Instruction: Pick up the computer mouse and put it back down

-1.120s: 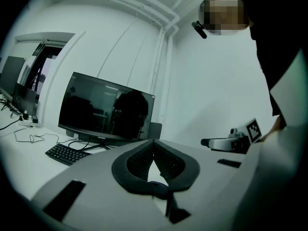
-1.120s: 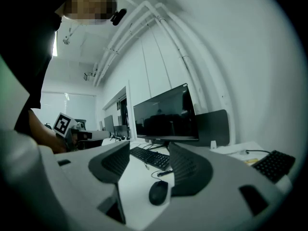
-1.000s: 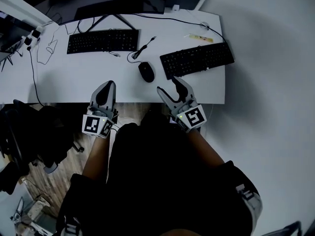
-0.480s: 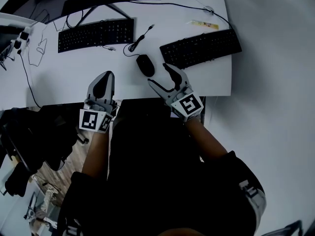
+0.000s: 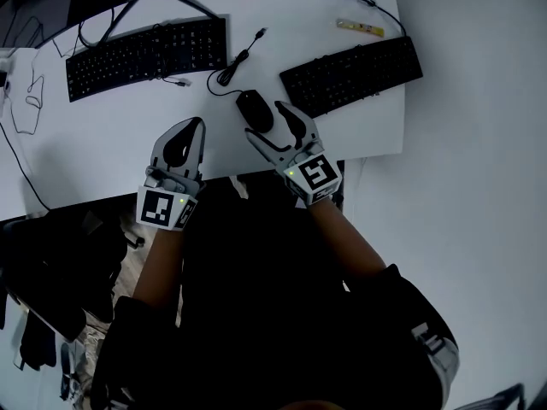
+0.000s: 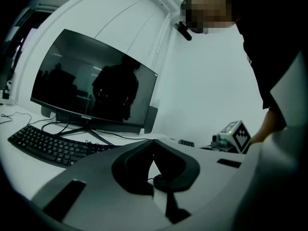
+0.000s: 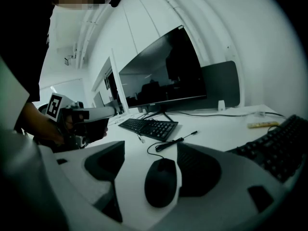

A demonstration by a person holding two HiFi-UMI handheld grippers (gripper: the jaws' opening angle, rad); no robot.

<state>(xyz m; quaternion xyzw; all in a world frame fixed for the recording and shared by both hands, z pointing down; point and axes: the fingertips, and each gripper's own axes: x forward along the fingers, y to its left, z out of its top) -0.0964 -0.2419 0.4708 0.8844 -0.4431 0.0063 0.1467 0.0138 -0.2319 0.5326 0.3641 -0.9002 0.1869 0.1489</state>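
Approach step in hand: the right gripper [image 5: 270, 125], jaws opening wide, straddles the computer mouse [image 5: 254, 109] lying ungripped on the worktop [image 5: 120, 135], while the left gripper [image 5: 183, 143] is pressed together and empty; the next move calls for closing squarely on the mouse's sides.
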